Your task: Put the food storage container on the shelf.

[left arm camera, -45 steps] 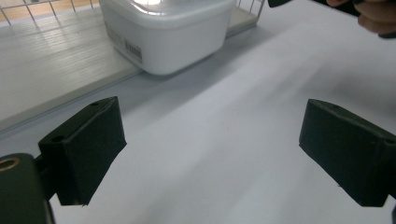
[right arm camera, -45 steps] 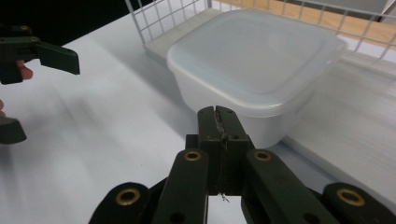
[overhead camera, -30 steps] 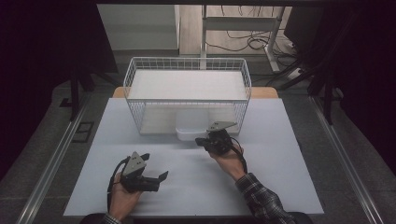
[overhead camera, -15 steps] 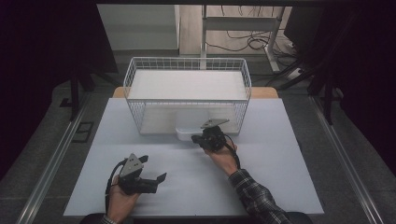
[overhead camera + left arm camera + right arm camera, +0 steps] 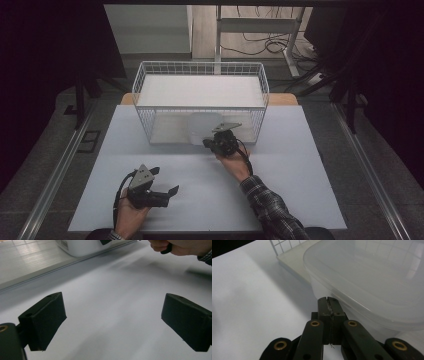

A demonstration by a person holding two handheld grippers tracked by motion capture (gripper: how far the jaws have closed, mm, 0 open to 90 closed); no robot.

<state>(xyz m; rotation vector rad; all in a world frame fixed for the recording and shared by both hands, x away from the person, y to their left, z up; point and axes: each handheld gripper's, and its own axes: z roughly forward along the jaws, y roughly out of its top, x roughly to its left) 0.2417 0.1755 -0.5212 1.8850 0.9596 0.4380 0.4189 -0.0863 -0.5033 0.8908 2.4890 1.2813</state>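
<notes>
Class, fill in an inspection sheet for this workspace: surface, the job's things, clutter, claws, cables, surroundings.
Surface: white table, bare in the middle.
Job's things: clear plastic tub stands at the open front of the wire basket; whether it is partly inside cannot be told.
Clutter: nothing seen.
Claws: right claw has its jaws shut together, tips at the tub's near wall just under the rim; contact cannot be told. Left claw has its jaws wide apart, nothing between them, low over the table's near side.
Cables: a black cable loops from the left claw; loose cables lie on the floor beyond the table.
Surroundings: dark around the table, metal rails along both sides.
</notes>
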